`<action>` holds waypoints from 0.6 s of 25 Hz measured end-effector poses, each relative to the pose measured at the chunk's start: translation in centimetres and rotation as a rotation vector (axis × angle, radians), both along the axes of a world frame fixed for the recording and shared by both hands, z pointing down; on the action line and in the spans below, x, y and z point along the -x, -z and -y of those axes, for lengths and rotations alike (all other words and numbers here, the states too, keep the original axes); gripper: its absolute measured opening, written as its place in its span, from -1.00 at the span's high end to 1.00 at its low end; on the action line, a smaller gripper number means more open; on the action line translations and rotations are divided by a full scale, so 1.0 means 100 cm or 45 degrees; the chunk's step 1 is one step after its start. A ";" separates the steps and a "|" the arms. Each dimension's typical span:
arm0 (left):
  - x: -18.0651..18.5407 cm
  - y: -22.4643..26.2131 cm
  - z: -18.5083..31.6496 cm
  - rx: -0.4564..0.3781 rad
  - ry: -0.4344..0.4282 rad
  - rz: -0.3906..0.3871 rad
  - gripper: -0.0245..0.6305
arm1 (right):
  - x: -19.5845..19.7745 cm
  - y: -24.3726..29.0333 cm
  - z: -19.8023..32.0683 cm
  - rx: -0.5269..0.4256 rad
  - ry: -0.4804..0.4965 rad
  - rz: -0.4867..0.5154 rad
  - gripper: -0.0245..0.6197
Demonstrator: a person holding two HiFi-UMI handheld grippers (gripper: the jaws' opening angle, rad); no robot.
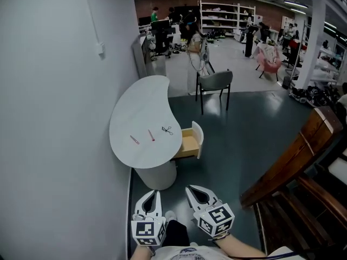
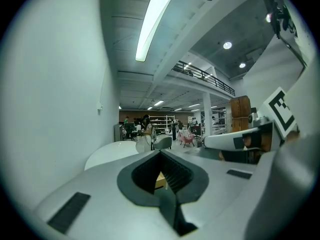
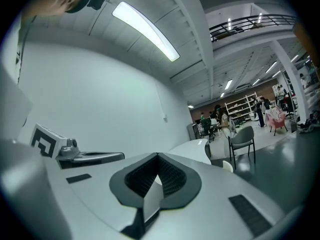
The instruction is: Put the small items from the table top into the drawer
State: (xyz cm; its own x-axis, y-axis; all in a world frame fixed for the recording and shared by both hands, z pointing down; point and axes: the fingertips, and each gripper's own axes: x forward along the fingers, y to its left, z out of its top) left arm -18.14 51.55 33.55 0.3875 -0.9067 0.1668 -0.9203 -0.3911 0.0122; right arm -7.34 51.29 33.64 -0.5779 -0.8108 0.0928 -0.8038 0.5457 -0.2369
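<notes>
The left gripper (image 1: 155, 193) has its jaws clenched tip to tip with nothing between them, which its own view (image 2: 161, 153) confirms. The white bench (image 1: 138, 110) lies ahead of those jaws and well apart from them, so the step in hand looks like the approach, with no pick begun. Three small things are on the bench top. A pink stick (image 1: 134, 140) is ahead and a little left of the left jaws, a red stick (image 1: 151, 135) is nearly straight ahead, and a small pair of scissors (image 1: 167, 130) is ahead and slightly right. The two sticks are too small to identify. All three lie flat and thin, so each pick probably calls for releasing the jaws before arrival. The jaws should then tip steeply downward and straddle the piece across its narrow width, because a shallow, level approach could push it along the surface. The scissors would best be pinched near the pivot. The drawer (image 1: 190, 143) stands pulled open ahead of the right jaws, just right of the scissors, so nothing needs opening first. The right gripper (image 1: 191, 189) is likewise clenched and empty (image 3: 158, 155). It seems the natural one to carry the scissors across and let go low inside the drawer.
</notes>
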 end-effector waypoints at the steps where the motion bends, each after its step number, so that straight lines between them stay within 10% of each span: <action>1: 0.000 -0.002 0.009 0.003 -0.003 -0.004 0.87 | 0.001 -0.002 0.008 0.003 0.001 -0.003 0.86; 15: 0.046 -0.018 0.166 0.061 -0.010 -0.032 0.88 | 0.051 -0.020 0.162 0.072 0.013 -0.034 0.86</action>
